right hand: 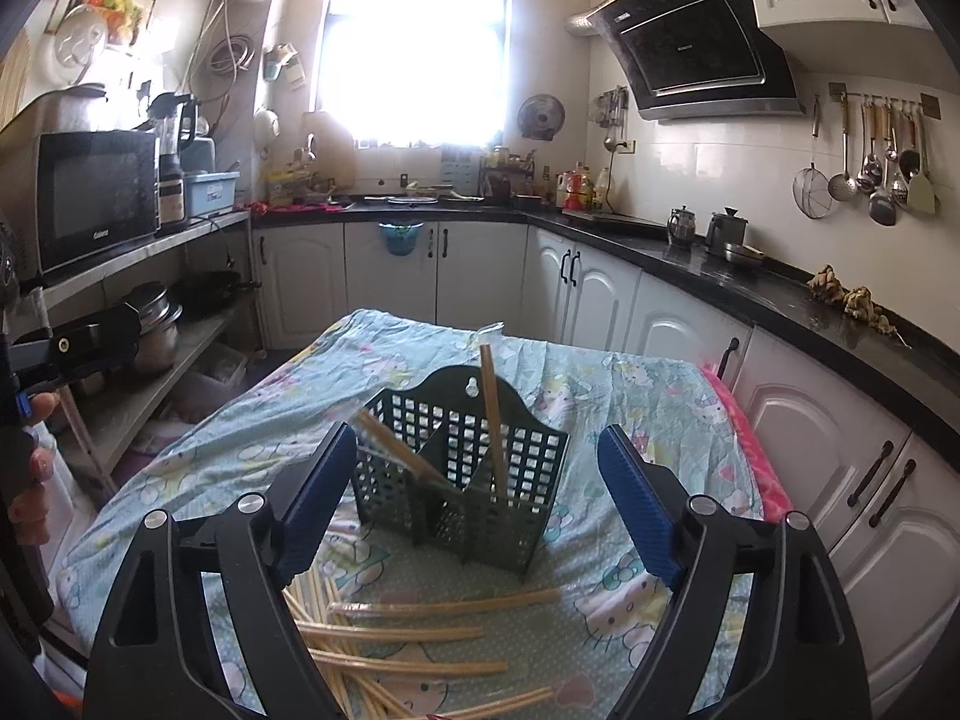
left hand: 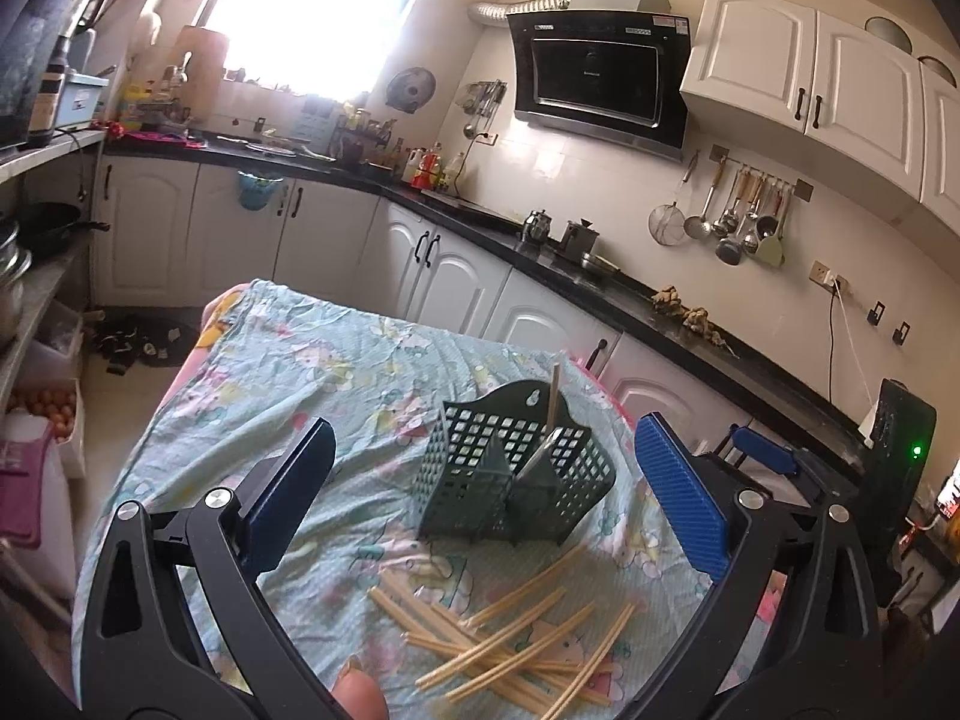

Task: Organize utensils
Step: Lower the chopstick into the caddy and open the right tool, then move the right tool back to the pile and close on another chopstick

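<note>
a black range hood (right hand: pixel 702 42) hangs on the tiled wall beside the bright window (right hand: pixel 414 42). ladles and a strainer (right hand: pixel 811 192) hang on a rail. a microwave (right hand: pixel 90 198) stands on the left shelf, and two metal pots (right hand: pixel 708 227) stand on the black counter (right hand: pixel 780 300).

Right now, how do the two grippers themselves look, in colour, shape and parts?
Both look alike. The left gripper has black frame arms with triangular cut-outs and round silver bolts; its fingers are flat blue pads with a fine ribbed texture. The right gripper has the same black frame, silver bolts and blue ribbed fingers. No cables or markings show on either.
</note>
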{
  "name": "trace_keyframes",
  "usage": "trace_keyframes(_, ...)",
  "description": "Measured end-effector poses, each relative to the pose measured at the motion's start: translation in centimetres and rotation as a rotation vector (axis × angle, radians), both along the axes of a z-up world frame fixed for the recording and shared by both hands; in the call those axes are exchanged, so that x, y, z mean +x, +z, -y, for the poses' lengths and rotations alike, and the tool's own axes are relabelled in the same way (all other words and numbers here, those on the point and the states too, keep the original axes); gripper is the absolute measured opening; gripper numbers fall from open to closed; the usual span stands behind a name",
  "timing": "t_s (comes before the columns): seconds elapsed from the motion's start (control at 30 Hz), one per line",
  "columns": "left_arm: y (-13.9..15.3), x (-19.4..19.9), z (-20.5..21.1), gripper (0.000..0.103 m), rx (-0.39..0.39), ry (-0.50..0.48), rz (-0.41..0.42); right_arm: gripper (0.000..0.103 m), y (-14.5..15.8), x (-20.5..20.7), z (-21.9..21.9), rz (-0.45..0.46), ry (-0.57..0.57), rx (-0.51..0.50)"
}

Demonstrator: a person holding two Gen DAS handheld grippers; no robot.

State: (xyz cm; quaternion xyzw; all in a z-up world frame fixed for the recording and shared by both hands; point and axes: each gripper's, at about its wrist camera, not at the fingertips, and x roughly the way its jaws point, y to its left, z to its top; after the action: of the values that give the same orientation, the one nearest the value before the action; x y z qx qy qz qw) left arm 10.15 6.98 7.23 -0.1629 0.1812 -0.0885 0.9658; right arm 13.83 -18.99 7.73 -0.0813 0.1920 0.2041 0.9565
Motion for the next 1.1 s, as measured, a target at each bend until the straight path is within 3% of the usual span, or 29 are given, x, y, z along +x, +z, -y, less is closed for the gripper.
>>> trace_keyframes(0.33,-2.4,-1.4,-1.6,0.092,-0.002,0.035,-0.056,0.083,-1.9,-1.5,0.0,-0.029,0.012,-0.034)
trace_keyframes(1.1,-7.3,-3.8,-1.3,0.092,0.006,0.010,-0.182,0.084,-6.7,-3.3,1.1,-0.129,-0.005,-0.093)
